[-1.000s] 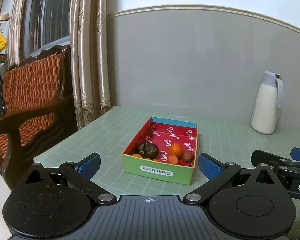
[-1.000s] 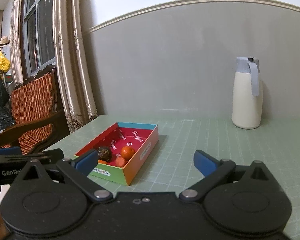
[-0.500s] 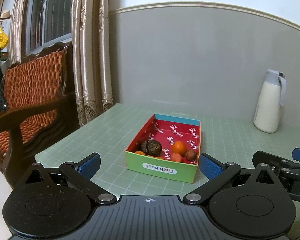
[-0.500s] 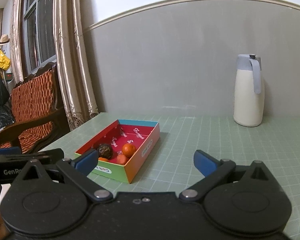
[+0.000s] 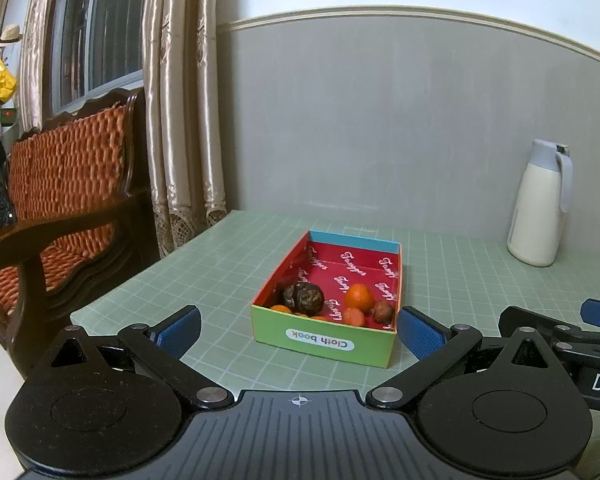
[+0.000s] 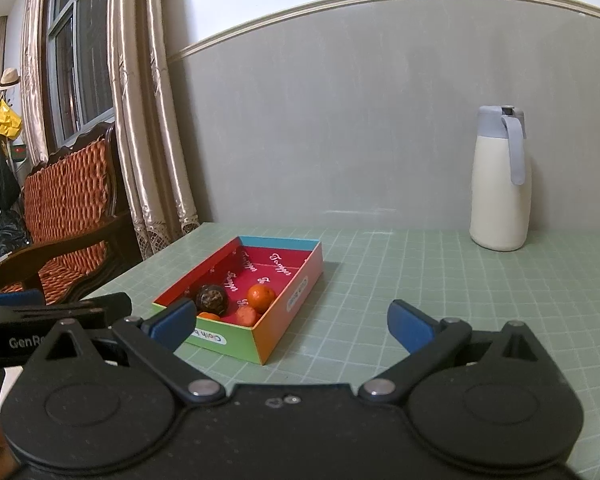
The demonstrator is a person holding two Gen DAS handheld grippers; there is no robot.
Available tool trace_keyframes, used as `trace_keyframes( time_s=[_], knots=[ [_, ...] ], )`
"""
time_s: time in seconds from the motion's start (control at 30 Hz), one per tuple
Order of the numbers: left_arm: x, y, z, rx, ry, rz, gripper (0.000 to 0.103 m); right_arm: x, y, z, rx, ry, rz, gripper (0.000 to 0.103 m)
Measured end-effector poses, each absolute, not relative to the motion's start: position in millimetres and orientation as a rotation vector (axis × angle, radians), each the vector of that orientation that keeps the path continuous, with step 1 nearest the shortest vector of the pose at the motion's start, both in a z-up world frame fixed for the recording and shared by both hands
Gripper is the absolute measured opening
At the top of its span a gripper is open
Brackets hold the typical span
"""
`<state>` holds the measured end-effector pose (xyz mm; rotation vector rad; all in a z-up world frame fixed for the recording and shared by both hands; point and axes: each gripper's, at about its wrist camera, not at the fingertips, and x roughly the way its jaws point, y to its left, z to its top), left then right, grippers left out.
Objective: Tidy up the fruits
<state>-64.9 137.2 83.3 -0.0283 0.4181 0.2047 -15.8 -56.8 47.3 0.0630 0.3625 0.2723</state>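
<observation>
A colourful cardboard box [image 5: 322, 345] with a red inside sits on the green grid table. In it lie a dark brown fruit [image 5: 307, 298], an orange [image 5: 360, 296], a small brown fruit [image 5: 383, 312] and some small orange pieces [image 5: 354, 317]. The box also shows in the right wrist view [image 6: 296, 300] at left of centre. My left gripper [image 5: 299, 327] is open and empty, just short of the box's near wall. My right gripper [image 6: 292, 320] is open and empty, to the right of the box.
A white jug with a grey lid [image 5: 540, 204] stands at the back right by the grey wall; it also shows in the right wrist view [image 6: 500, 178]. A wooden armchair [image 5: 56, 200] and curtains [image 5: 180, 120] are beyond the table's left edge.
Both grippers have drifted slightly back from the box, so more table shows in front of it. Both stay open and empty.
</observation>
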Motion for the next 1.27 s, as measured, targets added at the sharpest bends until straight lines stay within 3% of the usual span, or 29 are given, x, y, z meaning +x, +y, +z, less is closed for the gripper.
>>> trace_keyframes(
  time_s=[1.27],
  knots=[
    [-63.6,136.6,80.6,0.0,0.405,0.209,0.103,-14.2,-57.4,46.1,0.089,0.365,0.296,0.103]
  ],
)
